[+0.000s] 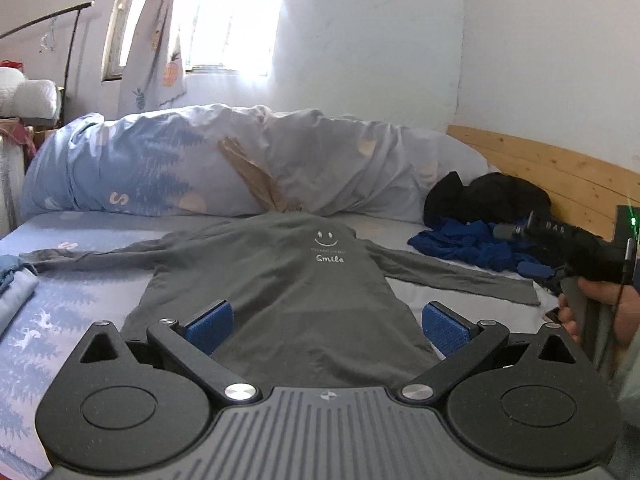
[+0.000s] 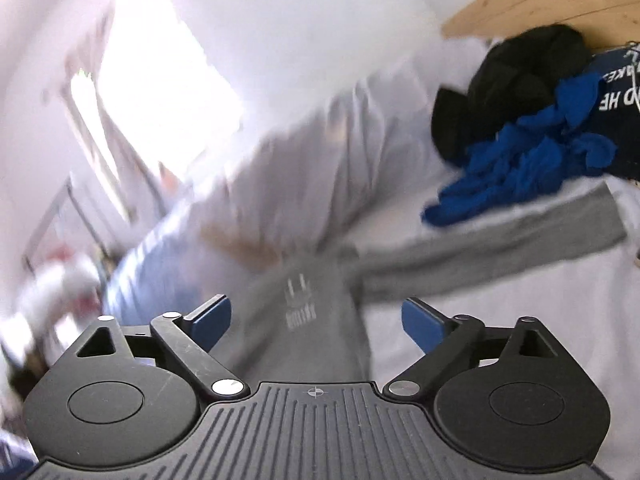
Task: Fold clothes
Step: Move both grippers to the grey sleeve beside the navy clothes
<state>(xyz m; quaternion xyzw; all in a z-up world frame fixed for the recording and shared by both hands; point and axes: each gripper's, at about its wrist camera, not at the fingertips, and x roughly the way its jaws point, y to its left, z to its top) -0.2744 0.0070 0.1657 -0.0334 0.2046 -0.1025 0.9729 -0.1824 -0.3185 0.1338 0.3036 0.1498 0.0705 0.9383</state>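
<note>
A grey long-sleeved shirt (image 1: 280, 296) lies flat on the bed (image 1: 60, 320), sleeves spread toward three and nine o'clock. My left gripper (image 1: 326, 326) hovers over its hem, jaws spread and empty. My right gripper (image 2: 316, 320) is also spread wide, pinching nothing. Blue clothes (image 1: 472, 246) sit at two o'clock.

A rumpled duvet (image 1: 208, 160) lies under the bright window (image 1: 224, 16), beside the wooden headboard (image 1: 552, 168).

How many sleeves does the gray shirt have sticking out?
2. The gray shirt lies flat on the bed; its left sleeve stretches toward the folded blue cloth, its right sleeve toward the blue clothes pile.
</note>
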